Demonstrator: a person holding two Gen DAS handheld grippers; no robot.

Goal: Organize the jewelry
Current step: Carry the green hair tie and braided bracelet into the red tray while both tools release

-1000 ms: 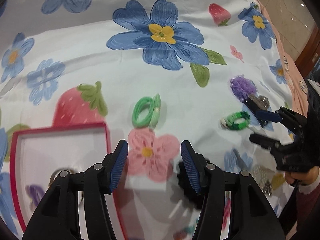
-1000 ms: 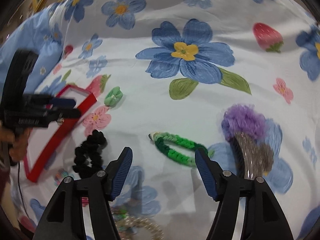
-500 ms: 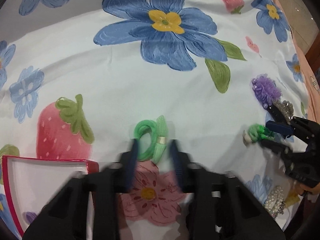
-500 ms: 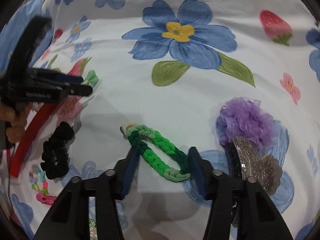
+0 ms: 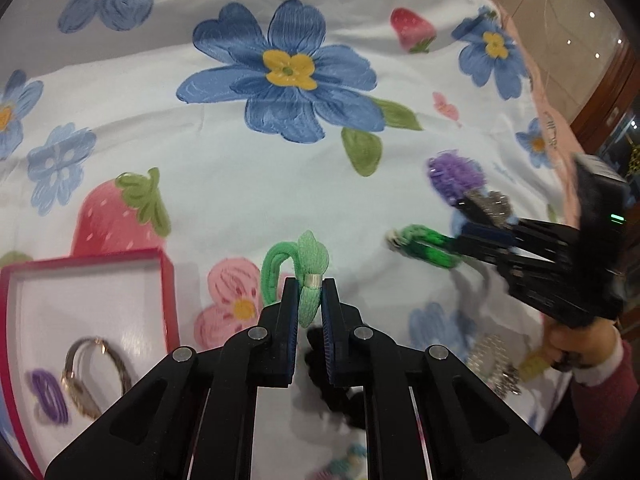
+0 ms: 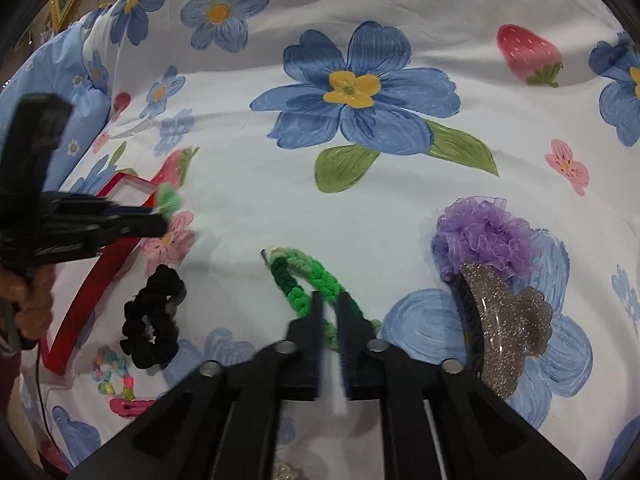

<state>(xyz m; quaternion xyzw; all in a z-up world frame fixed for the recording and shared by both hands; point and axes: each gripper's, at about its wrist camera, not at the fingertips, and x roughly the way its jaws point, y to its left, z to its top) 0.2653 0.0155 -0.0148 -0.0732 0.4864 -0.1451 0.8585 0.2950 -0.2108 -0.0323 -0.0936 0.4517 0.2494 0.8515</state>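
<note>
Pinching a light-green hair tie (image 5: 310, 280) at its metal band, the L gripper (image 5: 310, 300) has both pads pressed onto it, the loop standing up off the floral cloth (image 5: 240, 168) just right of the red tray (image 5: 168, 280). Tray sits toward the cloth's near-left corner w/ a purple hair tie (image 5: 48, 394) & a gold-tone bangle (image 5: 94, 376) lying inside, side by side. R gripper (image 6: 330, 320) is nearly pressed together around one strand of the braided green bracelet (image 6: 308, 280), which lies flat on the cloth, mid-near area; pads are motion-blurred, so contact w/ the strand is likely but not crisp. Just right of the bracelet: purple tulle scrunchie (image 6: 484, 236) touching a glittery claw clip (image 6: 508, 328), clip's upper end tucked against the scrunchie. Left of the bracelet, black scrunchie (image 6: 154, 316) near the tray's red wall; below it a beaded multicolour bracelet (image 6: 110, 374) & a pink clip (image 6: 130, 406), close to the cloth's near edge. Pearl-like beads (image 6: 286, 472) peek out under the R gripper, mostly hidden.
</note>
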